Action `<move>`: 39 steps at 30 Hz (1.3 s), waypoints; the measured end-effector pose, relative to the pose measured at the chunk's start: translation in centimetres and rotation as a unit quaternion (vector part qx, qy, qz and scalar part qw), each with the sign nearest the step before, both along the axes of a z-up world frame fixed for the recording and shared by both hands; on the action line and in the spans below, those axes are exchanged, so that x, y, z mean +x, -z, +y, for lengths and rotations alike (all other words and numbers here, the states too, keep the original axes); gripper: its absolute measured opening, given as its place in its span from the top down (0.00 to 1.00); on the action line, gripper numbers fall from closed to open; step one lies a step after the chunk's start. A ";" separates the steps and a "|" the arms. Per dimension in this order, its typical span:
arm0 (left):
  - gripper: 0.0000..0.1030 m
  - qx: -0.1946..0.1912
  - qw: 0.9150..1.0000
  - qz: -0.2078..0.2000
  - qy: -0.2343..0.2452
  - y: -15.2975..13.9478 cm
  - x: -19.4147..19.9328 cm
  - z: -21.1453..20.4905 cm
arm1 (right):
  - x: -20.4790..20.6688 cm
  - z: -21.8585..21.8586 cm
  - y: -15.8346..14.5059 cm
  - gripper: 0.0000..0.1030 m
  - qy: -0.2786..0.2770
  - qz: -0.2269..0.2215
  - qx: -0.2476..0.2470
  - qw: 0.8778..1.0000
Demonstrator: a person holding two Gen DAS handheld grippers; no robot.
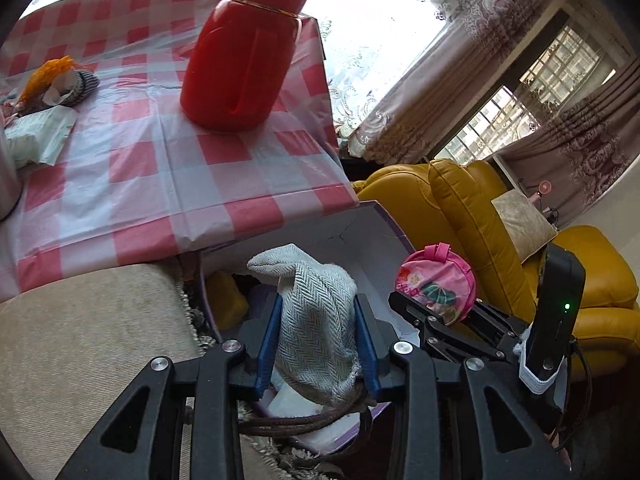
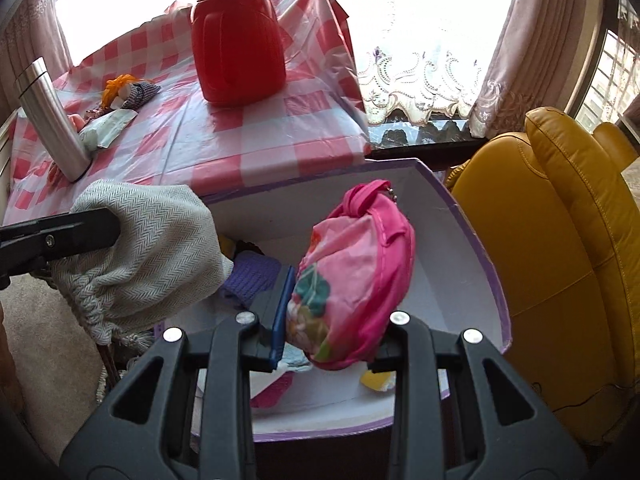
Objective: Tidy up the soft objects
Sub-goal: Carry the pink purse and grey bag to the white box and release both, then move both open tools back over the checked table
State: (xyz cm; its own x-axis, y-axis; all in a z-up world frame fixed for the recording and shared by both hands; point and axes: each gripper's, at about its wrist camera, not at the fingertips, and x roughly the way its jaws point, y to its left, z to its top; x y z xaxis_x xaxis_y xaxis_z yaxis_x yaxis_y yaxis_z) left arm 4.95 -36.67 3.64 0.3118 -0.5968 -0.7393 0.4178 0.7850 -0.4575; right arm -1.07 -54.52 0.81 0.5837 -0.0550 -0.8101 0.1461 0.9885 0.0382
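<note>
The left gripper (image 1: 320,336) is clamped on a grey herringbone drawstring pouch (image 1: 316,320): both blue pads (image 1: 267,344) press into its sides, so the jaws stand only partly apart, filled by the cloth. The pouch's brown cord (image 1: 304,420) loops down below the pads. The right gripper (image 2: 332,320) is likewise closed on a pink flowered pouch (image 2: 352,276), whose body bulges up between the jaws; its left blue pad (image 2: 282,312) lies flat against the fabric, while the other pad is hidden behind the pouch.

Both pouches hang over the open white box (image 2: 460,264) with the purple rim, the grey one toward its left side and the pink one toward its middle. Inside the box lie a purple knitted piece (image 2: 256,276) and something yellow (image 2: 376,380).

Behind the box stands a table under a red-checked cloth (image 2: 256,148), bearing a red flask (image 2: 236,40), a steel tumbler (image 2: 52,120) and a small heap of soft things (image 2: 124,92). To the right of the box is a yellow leather armchair (image 2: 560,220).
</note>
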 end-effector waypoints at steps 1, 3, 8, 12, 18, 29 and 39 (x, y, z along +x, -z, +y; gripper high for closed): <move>0.65 0.001 1.000 -0.001 0.008 0.0 0.0 -0.8 | -0.3 -0.6 0.0 0.68 0.007 0.000 0.000 1.000; 0.65 0.006 1.000 -0.003 0.021 0.0 0.0 -2.4 | -0.7 -1.7 0.1 0.67 0.021 0.001 0.000 1.000; 0.59 0.020 0.998 0.001 0.054 0.6 -0.2 -6.1 | -1.6 -3.8 0.0 0.54 0.048 0.005 -0.003 0.999; 0.45 0.030 0.997 -0.003 0.069 0.7 -0.6 -7.5 | -1.9 -4.8 0.0 0.32 0.059 0.000 0.001 0.998; 0.43 0.035 0.997 -0.007 0.066 0.5 -0.7 -6.8 | -1.6 -4.1 0.0 0.32 0.050 -0.001 0.007 0.999; 0.43 0.046 0.999 -0.021 -0.001 -0.3 -0.3 -0.3 | -0.1 0.1 -0.6 0.31 -0.003 -0.007 0.011 1.000; 0.43 0.042 0.990 -0.023 -0.132 -0.7 0.3 12.1 | 2.1 6.6 -0.7 0.30 -0.079 -0.001 0.021 0.997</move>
State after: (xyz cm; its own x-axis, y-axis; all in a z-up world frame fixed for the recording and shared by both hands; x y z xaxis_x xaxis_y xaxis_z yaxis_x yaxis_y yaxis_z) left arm 5.27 -24.58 4.37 0.4822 -0.4269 -0.7651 0.2121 0.9042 -0.3708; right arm 1.01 -47.89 1.51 0.5846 0.0714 -0.8082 -0.0110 0.9967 0.0801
